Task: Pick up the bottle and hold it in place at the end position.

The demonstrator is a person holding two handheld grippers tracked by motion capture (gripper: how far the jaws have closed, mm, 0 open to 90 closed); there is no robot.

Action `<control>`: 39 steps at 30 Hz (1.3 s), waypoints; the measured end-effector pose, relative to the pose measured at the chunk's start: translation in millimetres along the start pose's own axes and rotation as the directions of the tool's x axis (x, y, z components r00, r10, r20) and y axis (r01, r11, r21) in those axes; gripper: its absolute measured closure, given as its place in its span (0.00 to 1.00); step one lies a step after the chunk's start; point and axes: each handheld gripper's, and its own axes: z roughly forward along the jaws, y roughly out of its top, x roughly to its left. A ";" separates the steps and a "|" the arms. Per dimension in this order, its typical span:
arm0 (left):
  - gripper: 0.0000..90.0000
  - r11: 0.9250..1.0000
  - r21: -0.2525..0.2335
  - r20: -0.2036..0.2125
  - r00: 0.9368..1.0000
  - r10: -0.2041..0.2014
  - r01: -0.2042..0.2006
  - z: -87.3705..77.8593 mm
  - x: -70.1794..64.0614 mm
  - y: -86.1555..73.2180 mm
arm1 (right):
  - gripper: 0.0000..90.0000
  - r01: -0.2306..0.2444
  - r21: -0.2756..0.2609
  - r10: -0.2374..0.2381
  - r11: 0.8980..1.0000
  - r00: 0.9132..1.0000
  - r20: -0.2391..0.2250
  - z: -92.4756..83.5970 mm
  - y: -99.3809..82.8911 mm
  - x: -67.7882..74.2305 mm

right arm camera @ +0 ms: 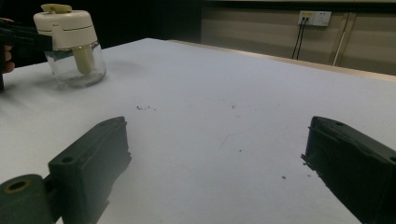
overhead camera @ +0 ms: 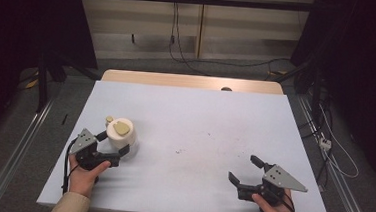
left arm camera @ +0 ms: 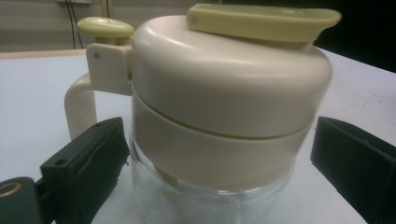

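A glass jug [overhead camera: 121, 135] with a cream lid, a pale green flap on top and a cream handle stands at the left of the white table [overhead camera: 200, 117]. My left gripper [overhead camera: 113, 145] is open, one jaw on either side of the jug. In the left gripper view the jug [left arm camera: 224, 107] stands between the two black jaws of the left gripper [left arm camera: 219, 154], close to both, below the lid's collar. My right gripper [overhead camera: 243, 169] stands open near the front right edge with nothing in it. In the right gripper view the jug [right arm camera: 71, 44] is far off at upper left beyond the right gripper [right arm camera: 217, 154].
A wooden strip [overhead camera: 192, 81] borders the table's far edge. Small dark specks [overhead camera: 180, 150] mark the table's middle. Cables and a power strip [overhead camera: 325, 143] lie on the floor at right, and metal rails run along both sides. A wall socket [right arm camera: 314, 17] is at the back.
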 end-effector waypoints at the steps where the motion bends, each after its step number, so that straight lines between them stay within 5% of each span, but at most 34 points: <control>1: 0.04 1.000 -0.001 0.000 1.000 -0.003 0.003 1.2 0.2 -0.2 | 0.06 0.001 0.001 -0.001 1.000 1.000 0.001 0.0 0.0 0.0; 27: 0.04 1.000 -0.016 -0.034 0.999 0.016 -0.016 34.2 -2.1 5.8 | 0.07 -0.002 -0.002 0.002 1.000 1.000 -0.009 -0.1 -0.1 -0.4; 39: 0.06 1.000 -0.014 -0.041 0.999 0.026 -0.026 35.1 -2.6 7.9 | 0.06 -0.003 -0.006 0.003 1.000 1.000 -0.013 0.4 -0.1 -0.8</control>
